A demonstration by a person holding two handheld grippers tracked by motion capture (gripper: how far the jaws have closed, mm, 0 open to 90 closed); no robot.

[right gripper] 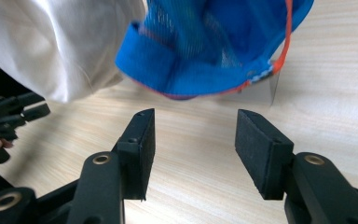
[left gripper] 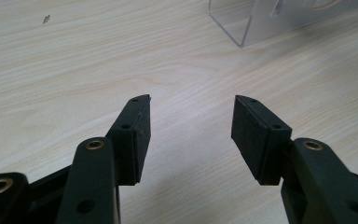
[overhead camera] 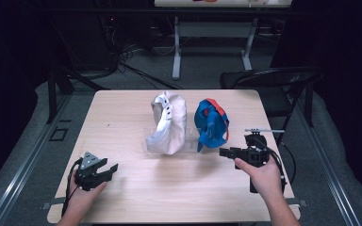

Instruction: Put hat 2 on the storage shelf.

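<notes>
Both tongs gape wide, gripping nothing. Left tongs (left gripper: pixel 191 119) hover over bare tabletop (left gripper: pixel 74 56), with a clear stand's corner (left gripper: pixel 242 28) ahead. Right tongs (right gripper: pixel 193 135) point at the blue cap (right gripper: pixel 205 46), just short of it, beside the white cap (right gripper: pixel 51 42). From above, both caps sit on the stand mid-tabletop.

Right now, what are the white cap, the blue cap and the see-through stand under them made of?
The white cap looks like soft matte cloth: it creases and sags. The blue cap with orange trim seems partly mesh fabric; a fine weave shows in the right gripper view. The see-through stand is probably clear hard plastic, like acrylic, with glossy, sharp edges.
</notes>
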